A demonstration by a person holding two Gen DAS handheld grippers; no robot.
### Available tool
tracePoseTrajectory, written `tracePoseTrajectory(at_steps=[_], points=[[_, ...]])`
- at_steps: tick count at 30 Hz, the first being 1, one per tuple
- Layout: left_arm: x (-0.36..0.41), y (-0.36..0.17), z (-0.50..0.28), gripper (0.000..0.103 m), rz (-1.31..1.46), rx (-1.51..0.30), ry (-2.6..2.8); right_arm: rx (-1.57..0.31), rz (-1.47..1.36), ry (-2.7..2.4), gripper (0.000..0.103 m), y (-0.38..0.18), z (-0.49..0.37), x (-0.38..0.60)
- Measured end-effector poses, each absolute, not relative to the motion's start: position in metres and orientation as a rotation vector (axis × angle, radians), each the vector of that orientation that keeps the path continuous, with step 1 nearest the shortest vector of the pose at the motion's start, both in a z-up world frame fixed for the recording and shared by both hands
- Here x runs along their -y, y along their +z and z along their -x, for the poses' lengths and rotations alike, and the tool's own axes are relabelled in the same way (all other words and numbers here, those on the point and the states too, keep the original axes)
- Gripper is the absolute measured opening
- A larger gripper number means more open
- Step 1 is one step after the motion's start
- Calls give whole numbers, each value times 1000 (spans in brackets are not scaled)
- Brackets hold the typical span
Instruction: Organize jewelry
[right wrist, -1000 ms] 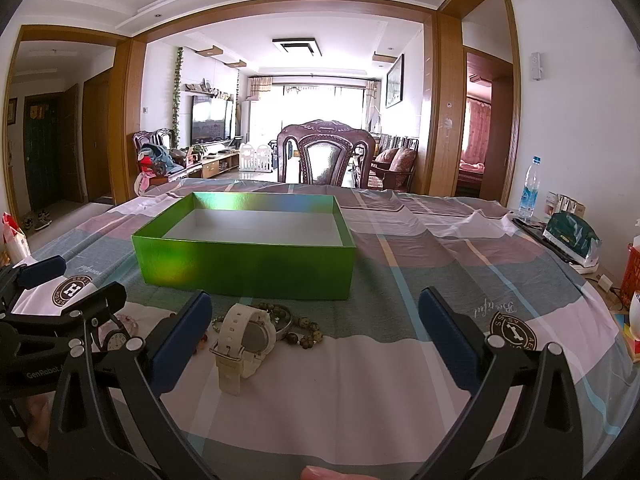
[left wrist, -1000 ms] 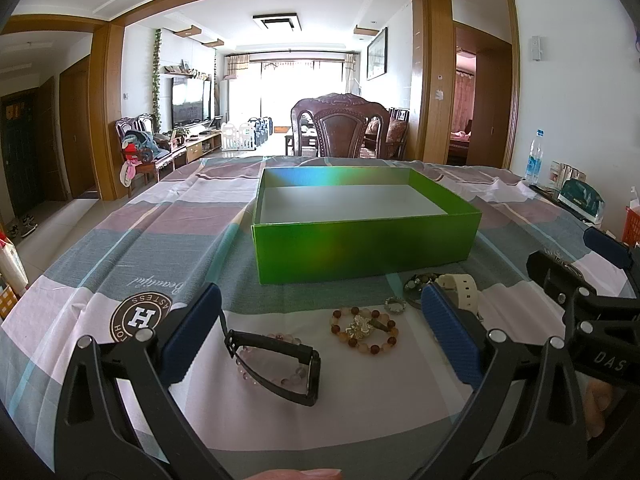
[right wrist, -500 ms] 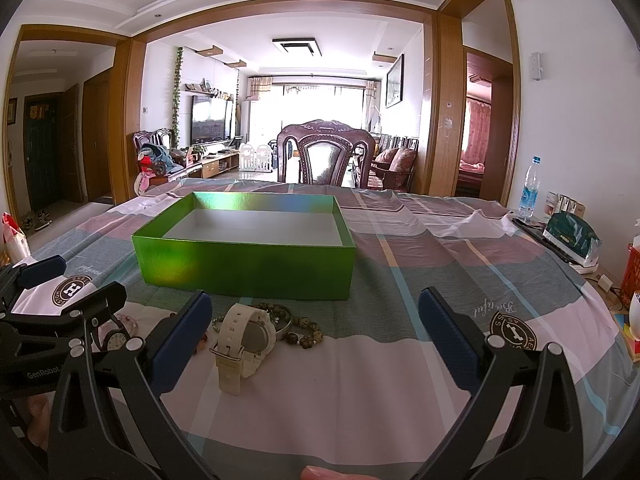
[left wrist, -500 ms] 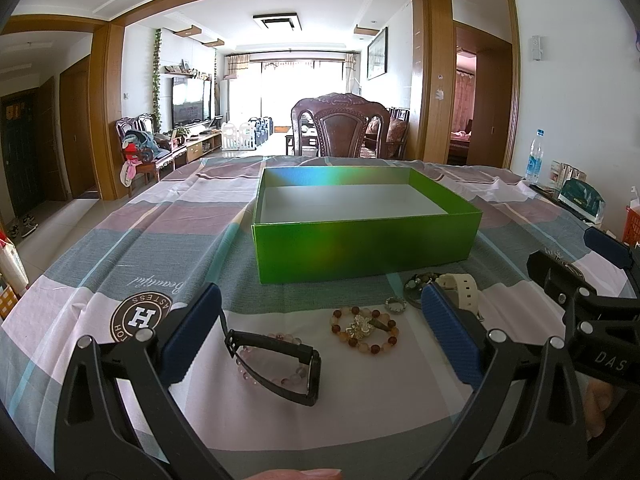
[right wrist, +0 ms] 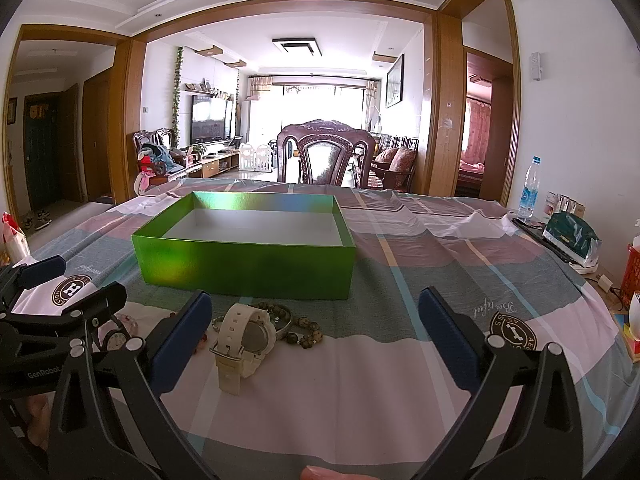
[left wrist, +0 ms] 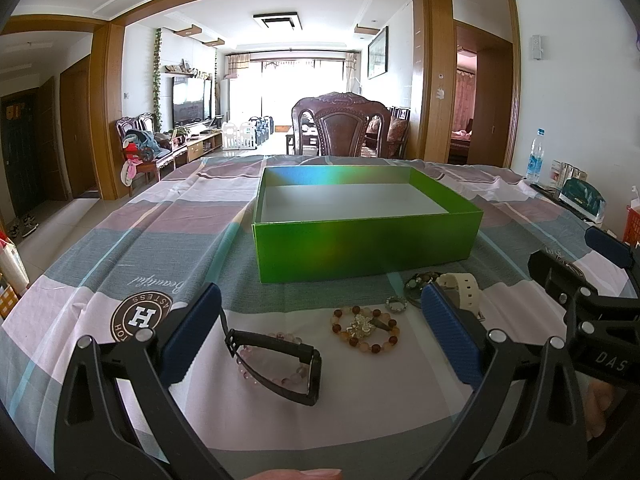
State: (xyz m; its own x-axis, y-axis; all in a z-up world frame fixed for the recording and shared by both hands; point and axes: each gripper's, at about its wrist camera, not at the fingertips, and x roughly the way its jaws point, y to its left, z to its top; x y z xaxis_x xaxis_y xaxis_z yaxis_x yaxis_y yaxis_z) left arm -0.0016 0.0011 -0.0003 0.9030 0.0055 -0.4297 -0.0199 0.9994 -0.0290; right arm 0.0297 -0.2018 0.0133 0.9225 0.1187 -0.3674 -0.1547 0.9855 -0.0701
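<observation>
Nothing in the green box (left wrist: 366, 244) yet; it sits far-centre on the striped tablecloth (left wrist: 120, 248), floor bare, so this looks like the first pick.

Left gripper (left wrist: 320, 336): fingers wide apart, holding nothing. Between them, near side, lie a black-strap watch (left wrist: 298, 372) resting on a pale pink bead bracelet (left wrist: 276, 364), and to the right an amber bead bracelet w/ gold charm (left wrist: 365, 329). A small ring (left wrist: 396, 304) lies just beyond it.

Right gripper (right wrist: 316, 330): fingers also wide apart, empty. The white watch (right wrist: 244, 338) lies just inside its left finger, touching a dark bead bracelet (right wrist: 306, 330) behind it.

How to do it well, imo:
- One piece per grab; the watch/pink bracelet overlap means a low pinch may drag both.
- Take the black watch by its strap, fingers across the band, not the face.
- Right side: shift left to centre on the white watch's case before closing.
- Lift clear over the box's near wall, then drop inside.
- The ring is tiny & flat, prob. hardest; leave it for last.
</observation>
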Motion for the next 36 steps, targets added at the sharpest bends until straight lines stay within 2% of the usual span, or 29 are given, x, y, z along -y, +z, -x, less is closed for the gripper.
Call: tracePoseTrajectory(at_steps=[21, 32, 36], points=[[0, -1, -1, 99, 31, -453, 18, -372, 98, 144, 101, 13, -30, 202], [-29, -28, -35, 99, 146, -655, 77, -481, 108, 307, 101, 2, -42, 190], [-32, -28, -33, 99, 151, -662, 70, -566, 123, 346, 98, -7, -53, 181]])
